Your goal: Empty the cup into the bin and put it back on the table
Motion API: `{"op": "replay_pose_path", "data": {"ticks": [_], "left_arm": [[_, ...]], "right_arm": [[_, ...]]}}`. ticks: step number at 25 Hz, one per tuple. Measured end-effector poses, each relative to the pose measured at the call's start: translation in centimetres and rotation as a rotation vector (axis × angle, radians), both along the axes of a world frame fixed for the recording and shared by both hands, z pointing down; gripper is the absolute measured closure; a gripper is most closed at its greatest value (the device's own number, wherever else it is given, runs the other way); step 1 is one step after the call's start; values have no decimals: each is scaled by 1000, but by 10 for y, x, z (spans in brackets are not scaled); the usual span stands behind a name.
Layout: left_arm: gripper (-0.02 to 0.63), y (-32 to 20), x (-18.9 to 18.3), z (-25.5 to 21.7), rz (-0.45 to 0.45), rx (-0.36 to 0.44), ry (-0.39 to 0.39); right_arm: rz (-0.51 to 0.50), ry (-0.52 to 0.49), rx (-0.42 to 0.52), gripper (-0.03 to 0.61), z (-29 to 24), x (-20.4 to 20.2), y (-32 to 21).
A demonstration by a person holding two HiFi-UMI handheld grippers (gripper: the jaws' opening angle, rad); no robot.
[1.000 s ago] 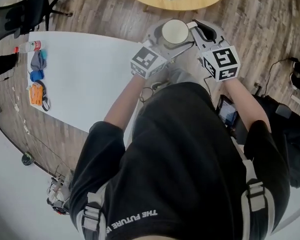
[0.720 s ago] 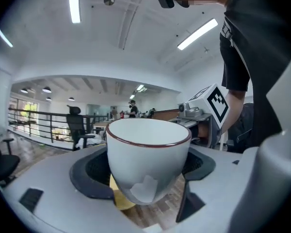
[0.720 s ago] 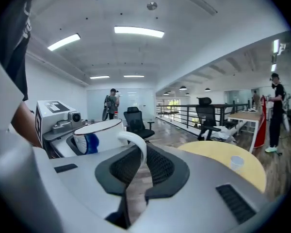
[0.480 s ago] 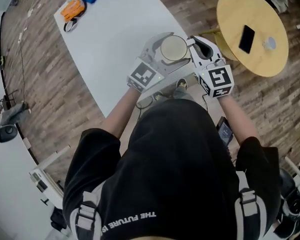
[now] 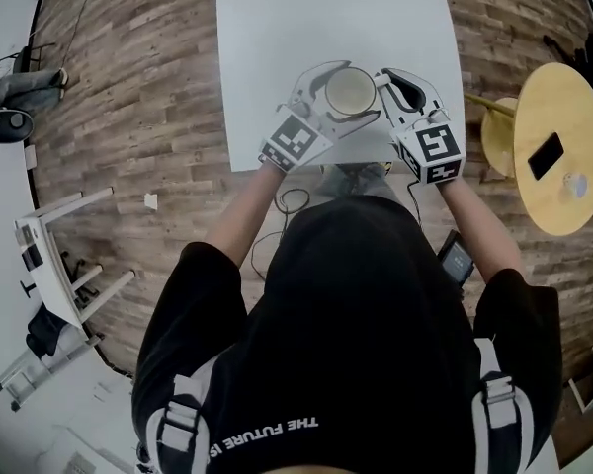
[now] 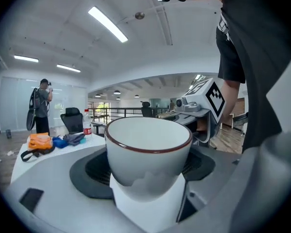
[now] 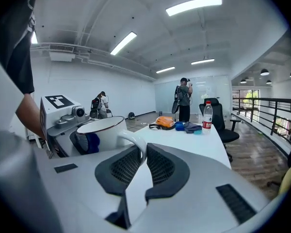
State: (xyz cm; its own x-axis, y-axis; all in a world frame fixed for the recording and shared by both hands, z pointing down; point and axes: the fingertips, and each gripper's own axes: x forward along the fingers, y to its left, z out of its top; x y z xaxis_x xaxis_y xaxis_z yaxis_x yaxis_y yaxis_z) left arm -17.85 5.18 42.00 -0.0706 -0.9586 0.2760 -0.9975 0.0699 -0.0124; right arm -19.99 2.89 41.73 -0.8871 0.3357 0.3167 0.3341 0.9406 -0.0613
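Observation:
A white cup [image 5: 349,92] with a dark red rim hangs upright over the near end of the white table [image 5: 277,38]. Its inside looks bare from the head view. My left gripper [image 5: 328,95] is shut on the cup's body, one jaw on each side of the cup [image 6: 148,152]. From the right, my right gripper [image 5: 387,85] is shut on the cup's handle [image 7: 134,142], which is pinched between the dark pads [image 7: 160,166]. No bin is in view.
A round wooden table [image 5: 563,191] carrying a phone [image 5: 546,156] stands to the right, a small stool [image 5: 496,136] beside it. A white frame [image 5: 54,265] lies on the wood floor at left. A bottle [image 7: 207,116], an orange item [image 7: 164,122] and blue cloths sit at the table's far end.
The person has turned, so the white table has swung from the left to straight ahead. Both grippers kept their hold on the cup and carried it along over the table's near edge.

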Motion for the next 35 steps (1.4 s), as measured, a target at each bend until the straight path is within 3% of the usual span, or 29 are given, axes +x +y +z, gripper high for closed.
{"op": "replay_pose_path", "data": {"ticks": [7,11,18,23,31,35], "left_arm": [[210,-1,-8,99,20,-95,60],[210,-8,-6,130,40,-121,84],[210,-3,-9,138,39,-116,129],[210,-7,-11,144,81,-160,69],[209,-14,-7,146,77,-155,90],[209,-4,-1,146,60,-167,135]], "right_arm": [[-21,170,6,529,98,-9,-1],[-18,216,-16,529,132,-6,-8],[-12,242,-61,529,144,-8,-3],[-9,239,-24,528,148,-9,-6],[14,236,-41,523,151,-6,-15],[14,294,-33,417,157,10,-18]]}}
